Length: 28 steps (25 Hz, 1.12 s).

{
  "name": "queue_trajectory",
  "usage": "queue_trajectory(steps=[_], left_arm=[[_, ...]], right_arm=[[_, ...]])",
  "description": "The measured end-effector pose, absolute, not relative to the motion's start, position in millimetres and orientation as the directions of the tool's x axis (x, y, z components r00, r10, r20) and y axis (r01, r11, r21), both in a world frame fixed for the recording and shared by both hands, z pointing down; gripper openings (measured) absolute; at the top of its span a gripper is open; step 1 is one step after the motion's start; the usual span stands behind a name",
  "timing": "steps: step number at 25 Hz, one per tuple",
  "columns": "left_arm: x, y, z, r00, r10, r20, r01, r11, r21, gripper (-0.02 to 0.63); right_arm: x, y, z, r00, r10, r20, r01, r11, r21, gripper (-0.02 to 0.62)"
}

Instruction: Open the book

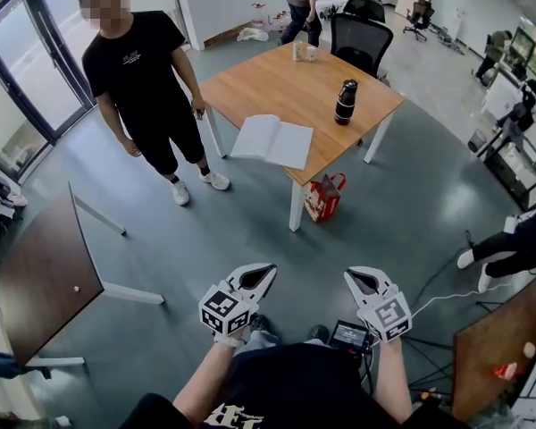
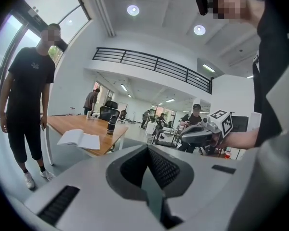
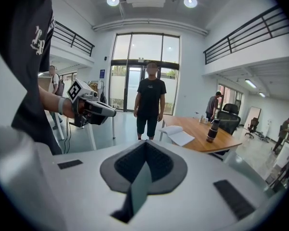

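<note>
A white book (image 1: 272, 140) lies open, pages up, near the front edge of the light wooden table (image 1: 277, 79), far ahead of me. It also shows in the left gripper view as the open book (image 2: 79, 139) and in the right gripper view as the open book (image 3: 178, 135). My left gripper (image 1: 264, 273) and right gripper (image 1: 355, 278) are held low, close to my body, well short of the table. Both are shut with nothing between their jaws. The left gripper (image 2: 149, 177) and the right gripper (image 3: 143, 172) each show closed jaws in their own views.
A black bottle (image 1: 345, 102) and small cups (image 1: 304, 52) stand on the table. A red bag (image 1: 324, 197) leans by its front leg and an office chair (image 1: 362, 38) stands behind it. A person in black (image 1: 147, 79) stands at its left. A dark table (image 1: 36, 275) is at my left.
</note>
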<state>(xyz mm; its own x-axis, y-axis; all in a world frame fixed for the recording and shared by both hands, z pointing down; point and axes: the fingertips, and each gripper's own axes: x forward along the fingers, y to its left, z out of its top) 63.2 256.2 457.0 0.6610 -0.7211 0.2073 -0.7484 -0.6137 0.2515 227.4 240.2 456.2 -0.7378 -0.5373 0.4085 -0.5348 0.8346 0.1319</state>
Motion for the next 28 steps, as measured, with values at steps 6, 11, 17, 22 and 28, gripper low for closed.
queue_trajectory(steps=[6,11,17,22,28], left_arm=[[94,266,440,0.680,-0.712,0.172,-0.733,-0.657,0.177,0.006],[106,266,438,0.678,-0.714,0.176,-0.735,-0.659,0.158,0.006],[118,264,448,0.666,-0.718,0.203,-0.746,-0.645,0.165,0.006],[119,267,448,0.652,-0.730,0.202,-0.758,-0.631,0.166,0.006],[116,269,444,0.643,-0.740,0.198,-0.766,-0.623,0.159,0.006]], right_arm=[[259,240,450,-0.740,-0.532,0.412,-0.532,0.837,0.127,-0.015],[270,235,446,-0.754,-0.522,0.399,-0.513,0.847,0.141,-0.015],[284,234,453,-0.753,-0.503,0.424,-0.495,0.858,0.138,-0.015],[283,236,456,-0.760,-0.493,0.425,-0.483,0.864,0.138,-0.014],[277,235,450,-0.766,-0.494,0.412,-0.475,0.866,0.155,-0.015]])
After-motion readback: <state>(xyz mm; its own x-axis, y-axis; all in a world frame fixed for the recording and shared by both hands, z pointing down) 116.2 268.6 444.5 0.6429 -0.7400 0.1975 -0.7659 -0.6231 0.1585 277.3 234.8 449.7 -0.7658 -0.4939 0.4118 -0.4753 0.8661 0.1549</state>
